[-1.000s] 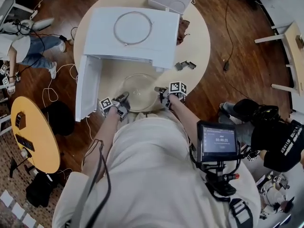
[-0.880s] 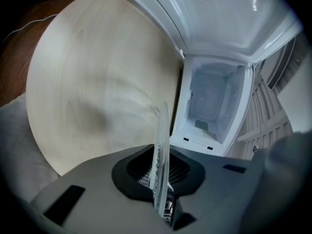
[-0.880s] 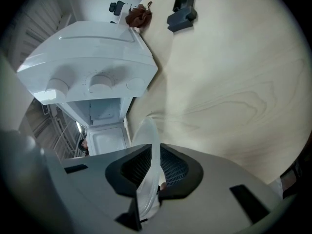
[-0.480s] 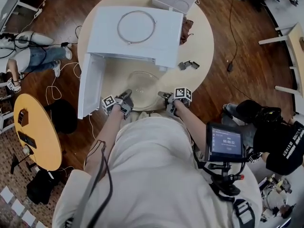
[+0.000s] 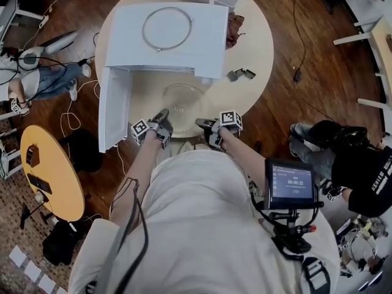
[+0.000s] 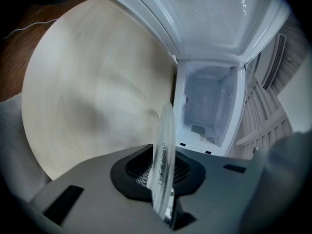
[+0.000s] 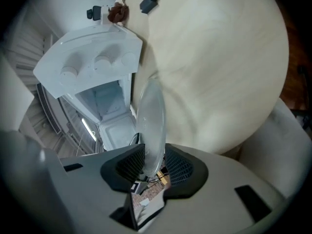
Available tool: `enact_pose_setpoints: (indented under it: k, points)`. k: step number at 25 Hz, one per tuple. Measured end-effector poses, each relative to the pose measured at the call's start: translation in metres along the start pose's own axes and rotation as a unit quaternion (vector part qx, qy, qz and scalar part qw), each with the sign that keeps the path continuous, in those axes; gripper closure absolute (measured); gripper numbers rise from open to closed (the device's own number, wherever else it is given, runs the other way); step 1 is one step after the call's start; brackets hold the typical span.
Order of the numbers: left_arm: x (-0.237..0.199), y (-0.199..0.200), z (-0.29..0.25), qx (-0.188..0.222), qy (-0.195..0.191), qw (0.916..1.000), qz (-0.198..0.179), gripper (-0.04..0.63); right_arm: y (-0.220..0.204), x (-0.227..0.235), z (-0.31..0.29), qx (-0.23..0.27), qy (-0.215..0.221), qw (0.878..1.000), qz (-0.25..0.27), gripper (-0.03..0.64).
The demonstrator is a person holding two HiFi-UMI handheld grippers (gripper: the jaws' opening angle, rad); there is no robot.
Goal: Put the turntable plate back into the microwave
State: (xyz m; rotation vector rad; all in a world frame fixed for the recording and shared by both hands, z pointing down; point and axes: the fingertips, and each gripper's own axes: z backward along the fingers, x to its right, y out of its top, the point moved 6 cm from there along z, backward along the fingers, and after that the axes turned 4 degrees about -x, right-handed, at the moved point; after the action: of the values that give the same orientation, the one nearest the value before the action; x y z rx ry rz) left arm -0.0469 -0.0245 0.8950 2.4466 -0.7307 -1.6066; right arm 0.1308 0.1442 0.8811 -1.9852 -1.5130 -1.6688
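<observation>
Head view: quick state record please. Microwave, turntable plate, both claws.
microwave: on round table, door swung open, no plate in its cavity
ring: lying on top of the microwave
turntable plate: clear glass, outside, in front of the opening
left claw: shut on the plate's near rim
right claw: jaws have just been opening; plate's rim between them, not pinched

The person wears a pale cream shirt (image 5: pixel 196 213), and a dark cable (image 5: pixel 130 225) trails down its left side. The left gripper (image 5: pixel 162 117) and right gripper (image 5: pixel 203 125) are grey, each bearing a cube with black-and-white square markers.
</observation>
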Motion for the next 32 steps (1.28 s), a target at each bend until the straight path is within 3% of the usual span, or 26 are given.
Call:
enact_pose_setpoints:
  k: [1,3,7,15,21,25,32]
  points:
    - [0.0,0.0,0.0,0.002,0.001,1.0,-0.003,0.554,-0.001,0.002,-0.002,0.008,0.001,1.0,-0.014,0.487]
    - [-0.001,0.0,-0.001,0.006,0.01,0.9999,-0.009,0.554,0.0,0.005,-0.002,0.023,0.002,0.999,-0.033,0.573]
    - [0.004,-0.001,-0.002,0.007,0.03,0.9975,-0.063,0.552,0.001,0.002,0.0,0.031,0.016,0.999,-0.029,0.586]
    - [0.003,-0.001,-0.003,-0.027,0.087,0.9863,-0.137,0.457,0.003,-0.005,-0.002,0.017,-0.003,1.0,-0.004,0.586]
    - [0.002,-0.007,0.009,-0.066,0.135,0.9644,-0.218,0.408,0.005,-0.013,-0.005,0.01,-0.01,1.0,0.016,0.586]
    - [-0.005,0.0,0.027,-0.048,0.178,0.9526,-0.242,0.408,0.007,-0.016,-0.009,0.007,-0.019,0.999,0.028,0.586]
    - [0.006,-0.001,0.049,-0.039,0.195,0.9291,-0.312,0.408,0.013,-0.012,-0.012,0.015,-0.033,0.999,0.034,0.586]
